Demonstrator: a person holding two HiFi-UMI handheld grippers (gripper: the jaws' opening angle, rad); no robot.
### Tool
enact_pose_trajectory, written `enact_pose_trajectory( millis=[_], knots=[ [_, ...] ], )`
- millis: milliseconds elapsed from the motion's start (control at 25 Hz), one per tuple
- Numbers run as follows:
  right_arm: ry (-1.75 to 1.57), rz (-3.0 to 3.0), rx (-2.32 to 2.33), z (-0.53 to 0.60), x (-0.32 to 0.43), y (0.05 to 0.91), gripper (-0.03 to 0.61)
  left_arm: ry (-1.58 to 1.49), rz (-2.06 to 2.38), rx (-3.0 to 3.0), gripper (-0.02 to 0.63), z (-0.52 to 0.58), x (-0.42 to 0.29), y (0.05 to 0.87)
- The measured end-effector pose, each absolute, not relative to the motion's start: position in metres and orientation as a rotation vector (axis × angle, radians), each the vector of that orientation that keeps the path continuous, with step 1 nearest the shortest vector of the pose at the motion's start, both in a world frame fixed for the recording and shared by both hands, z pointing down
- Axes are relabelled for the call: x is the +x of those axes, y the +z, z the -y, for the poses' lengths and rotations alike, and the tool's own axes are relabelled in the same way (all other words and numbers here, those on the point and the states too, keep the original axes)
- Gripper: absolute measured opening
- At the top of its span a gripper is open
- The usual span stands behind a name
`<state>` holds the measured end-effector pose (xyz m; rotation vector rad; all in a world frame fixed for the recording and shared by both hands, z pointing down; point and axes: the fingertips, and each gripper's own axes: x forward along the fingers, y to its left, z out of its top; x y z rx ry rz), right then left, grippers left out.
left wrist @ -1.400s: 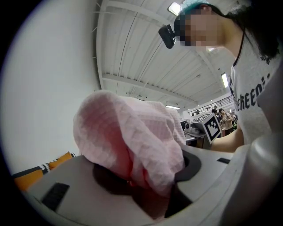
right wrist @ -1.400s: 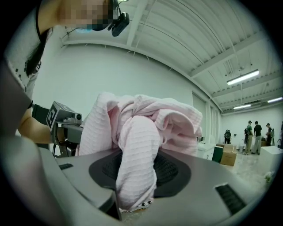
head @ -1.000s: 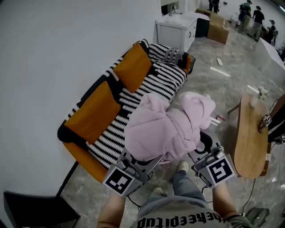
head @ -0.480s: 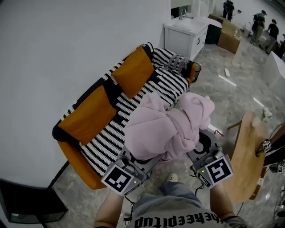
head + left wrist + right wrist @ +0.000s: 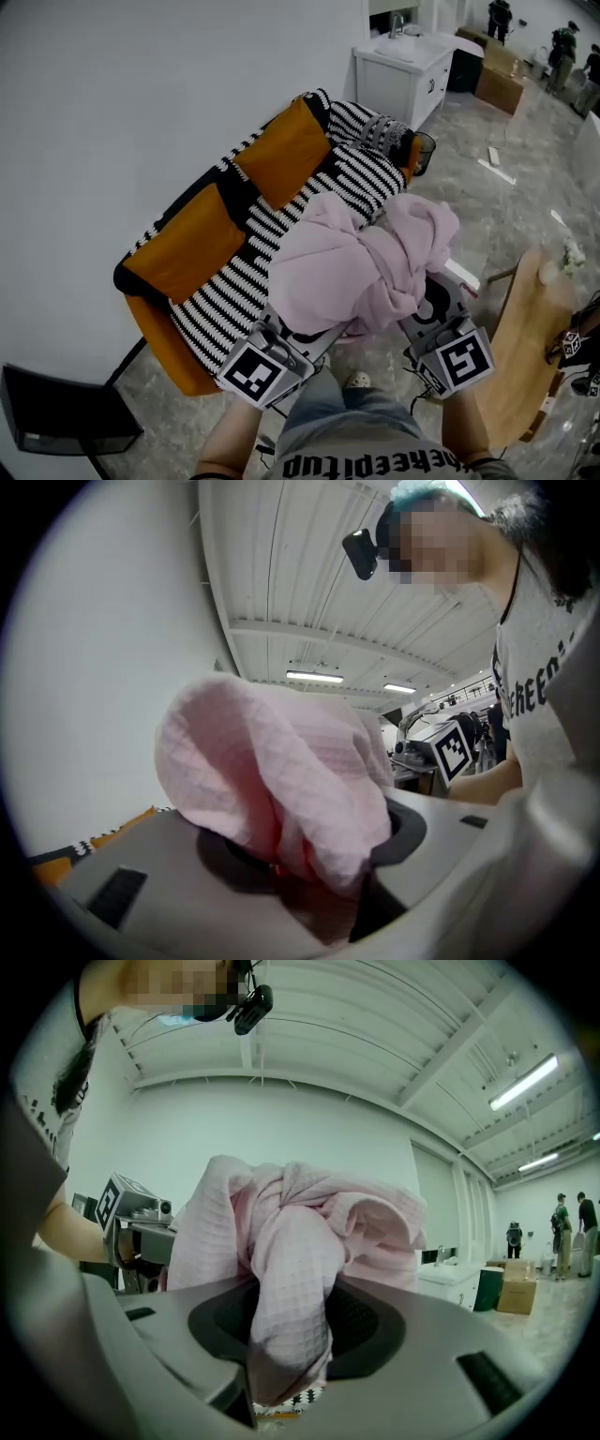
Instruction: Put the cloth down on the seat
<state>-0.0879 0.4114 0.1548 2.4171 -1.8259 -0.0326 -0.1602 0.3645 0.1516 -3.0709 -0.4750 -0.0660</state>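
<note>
A bundled pink waffle cloth (image 5: 352, 267) hangs in the air between both grippers, over the floor at the front edge of the sofa seat (image 5: 281, 253), which has a black-and-white striped cover. In the head view my left gripper (image 5: 292, 330) holds the bundle's lower left and my right gripper (image 5: 433, 305) its lower right. The left gripper view shows the cloth (image 5: 281, 789) pinched between the jaws of my left gripper (image 5: 314, 878). In the right gripper view a fold of cloth (image 5: 286, 1279) is clamped in my right gripper (image 5: 281, 1363). Both point level.
Two orange back cushions (image 5: 234, 197) lean against the white wall. A white sink cabinet (image 5: 405, 73) and a dark bin (image 5: 424, 150) stand past the sofa's far end. A wooden table (image 5: 527, 361) is at my right, a black chair (image 5: 56, 417) at the lower left. People and boxes stand far back.
Both grippers have carried the cloth bundle closer to the sofa, which now sits nearer in the head view. The grip on the cloth looks the same.
</note>
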Motion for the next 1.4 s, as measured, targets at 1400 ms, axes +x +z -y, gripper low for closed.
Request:
enact_pose_trajectory(
  millis=[1400],
  knots=[
    [-0.027, 1.891, 2.367, -0.215, 0.064, 0.152, 0.181, -0.068, 0.371, -3.111, 0.247, -0.175, -0.011, 0.149]
  ],
)
